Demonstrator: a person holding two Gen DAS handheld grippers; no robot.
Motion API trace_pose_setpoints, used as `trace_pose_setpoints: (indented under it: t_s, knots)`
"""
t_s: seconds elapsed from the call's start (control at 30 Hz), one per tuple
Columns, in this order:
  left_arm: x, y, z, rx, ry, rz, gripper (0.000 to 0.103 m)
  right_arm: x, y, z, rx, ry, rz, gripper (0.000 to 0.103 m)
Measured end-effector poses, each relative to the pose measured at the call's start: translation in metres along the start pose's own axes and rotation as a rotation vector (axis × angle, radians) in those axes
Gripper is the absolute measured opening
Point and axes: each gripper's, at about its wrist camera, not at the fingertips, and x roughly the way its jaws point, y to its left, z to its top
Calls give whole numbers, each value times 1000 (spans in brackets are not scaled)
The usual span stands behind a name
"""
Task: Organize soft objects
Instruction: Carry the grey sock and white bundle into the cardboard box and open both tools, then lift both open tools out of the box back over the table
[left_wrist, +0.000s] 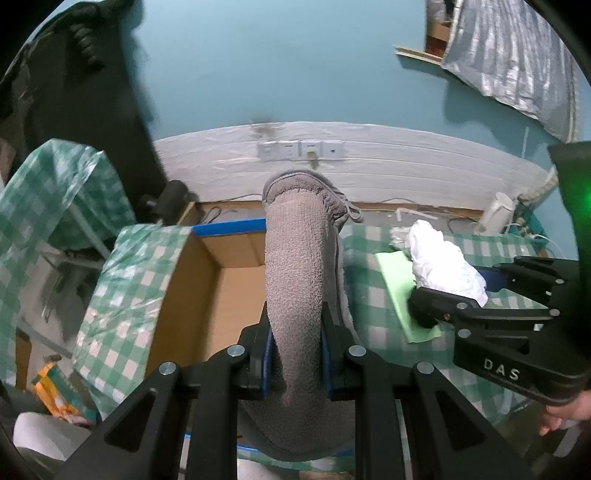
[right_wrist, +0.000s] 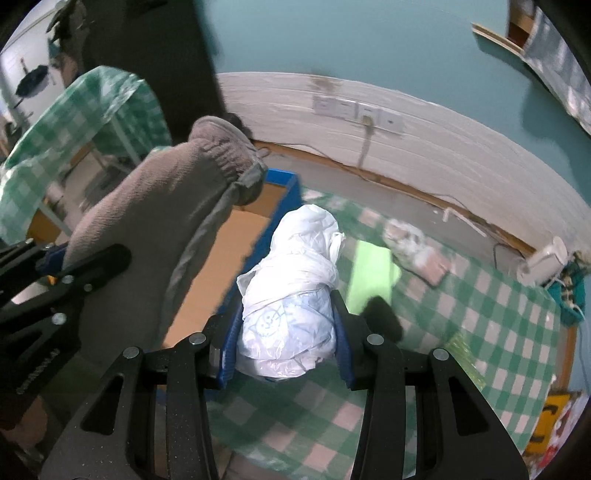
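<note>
My left gripper (left_wrist: 297, 354) is shut on a grey fleece slipper (left_wrist: 299, 266) and holds it upright over the open cardboard box (left_wrist: 192, 291) with a blue-taped rim. The slipper also shows in the right wrist view (right_wrist: 147, 229), at the left, with the left gripper (right_wrist: 55, 280) on it. My right gripper (right_wrist: 286, 332) is shut on a white crumpled plastic-wrapped bundle (right_wrist: 295, 288) and holds it above the checked table, just right of the box (right_wrist: 218, 266). The bundle (left_wrist: 443, 262) and the right gripper (left_wrist: 480, 306) show at the right of the left wrist view.
A green-and-white checked cloth (right_wrist: 480, 325) covers the table. A light green flat sheet (left_wrist: 402, 291) lies on it, with a small wrapped packet (right_wrist: 417, 251) behind. A white wall with sockets (left_wrist: 301, 149) runs along the back. A checked-cloth-covered stand (left_wrist: 55, 192) is at the left.
</note>
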Motion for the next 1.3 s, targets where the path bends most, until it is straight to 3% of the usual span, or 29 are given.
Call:
trace_pose_setpoints:
  t_s: [0.37, 0.83, 0.93, 1.07, 1.17, 1.3]
  knots:
    - [12, 44, -14, -64, 36, 73, 21, 20, 59, 18, -94, 37, 66, 43]
    - [54, 74, -34, -106, 153, 133, 21, 56, 82, 21, -109, 117, 102, 45]
    - [57, 77, -35, -119, 168, 142, 28, 61, 83, 21, -110, 129, 96, 47]
    - [60, 82, -35, -125, 175, 170, 39, 63, 81, 20, -104, 126, 83, 69]
    - [61, 82, -34, -119, 176, 195, 50, 60, 77, 20, -93, 114, 75, 71]
    - [60, 81, -33, -117, 172, 199, 52, 57, 67, 19, -65, 113, 69, 71]
